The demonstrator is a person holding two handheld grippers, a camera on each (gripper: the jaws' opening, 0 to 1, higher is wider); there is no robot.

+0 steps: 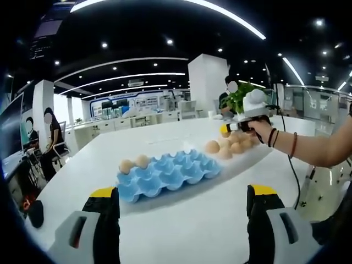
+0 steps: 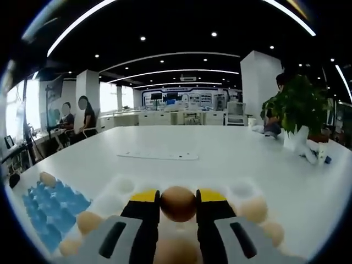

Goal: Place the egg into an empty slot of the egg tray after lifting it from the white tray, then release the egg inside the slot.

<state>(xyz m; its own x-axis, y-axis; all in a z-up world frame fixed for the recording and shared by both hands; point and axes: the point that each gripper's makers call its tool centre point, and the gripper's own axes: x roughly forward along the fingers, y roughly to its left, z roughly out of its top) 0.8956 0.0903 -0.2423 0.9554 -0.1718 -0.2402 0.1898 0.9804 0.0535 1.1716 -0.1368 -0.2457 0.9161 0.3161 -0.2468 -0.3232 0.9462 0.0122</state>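
Observation:
In the right gripper view my right gripper [image 2: 178, 199] is shut on a brown egg [image 2: 178, 204], its yellow-tipped jaws pressing both sides. Beneath it lies the white tray [image 2: 124, 184] with several more eggs [image 2: 254, 209]. The blue egg tray [image 2: 52, 212] sits to the left with an egg [image 2: 48, 179] at its far corner. In the left gripper view the blue egg tray [image 1: 168, 176] lies mid-table with two eggs [image 1: 135, 163] at its left end. Behind it to the right is the white tray [image 1: 258, 155], and a hand holds the right gripper [image 1: 225, 131] over its eggs. My left gripper [image 1: 184, 206] hangs open before the blue tray.
A potted plant [image 2: 297, 110] stands on the white table's [image 2: 220, 148] far right. A flat white strip [image 2: 159, 156] lies mid-table. A black cable [image 1: 291, 168] hangs below the person's forearm [image 1: 313, 148]. People sit at desks [image 2: 77, 118] far left.

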